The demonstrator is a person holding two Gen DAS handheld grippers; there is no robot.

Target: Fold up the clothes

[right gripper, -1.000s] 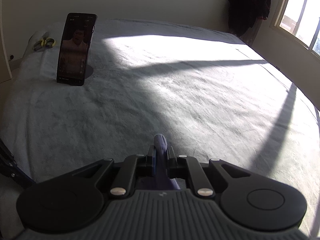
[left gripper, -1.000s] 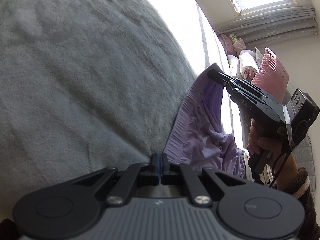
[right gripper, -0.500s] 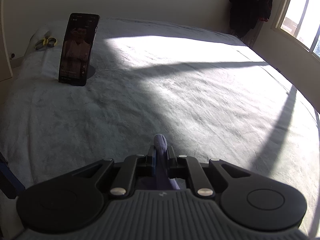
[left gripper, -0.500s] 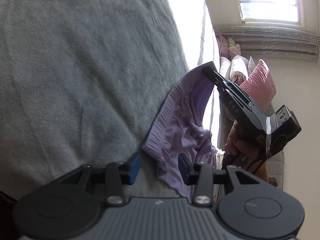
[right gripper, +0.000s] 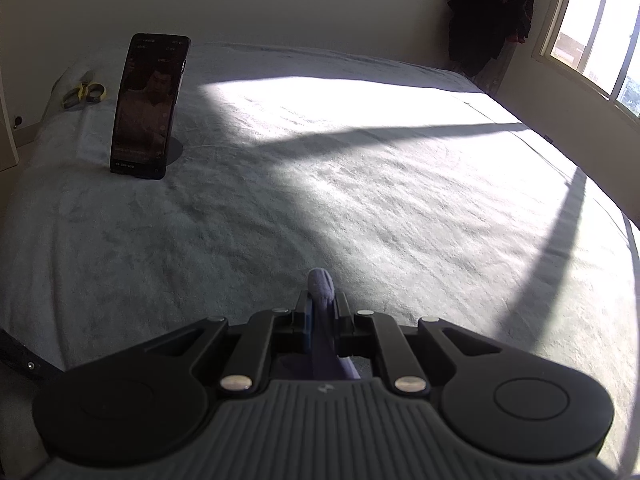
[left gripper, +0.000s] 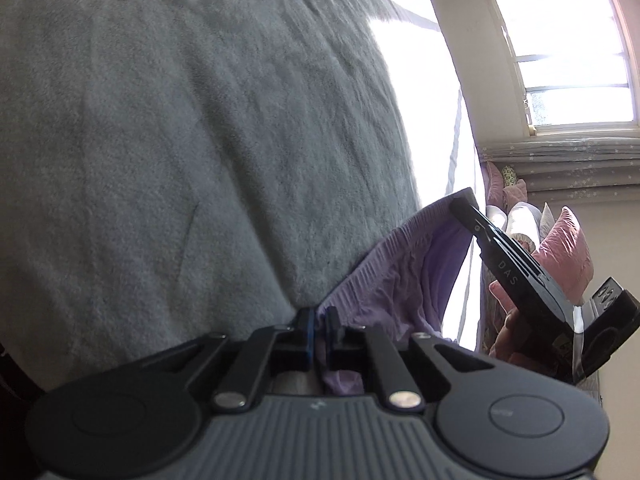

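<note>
The left claw (left gripper: 319,322) has just been closing and now pinches one end of the ribbed waistband of the crumpled lilac cotton garment (left gripper: 404,280). The right claw (right gripper: 323,312) is clamped on the waistband's other end, a small tuft of fabric poking out past its fingertips. Between the two claws the garment hangs stretched just above the grey fleece-covered bed (right gripper: 280,208). Beyond the garment, far across the bed, a black smartphone (right gripper: 149,106) stands upright on a round stand. Past the bed's edge lies a pink cushion (left gripper: 568,254).
</note>
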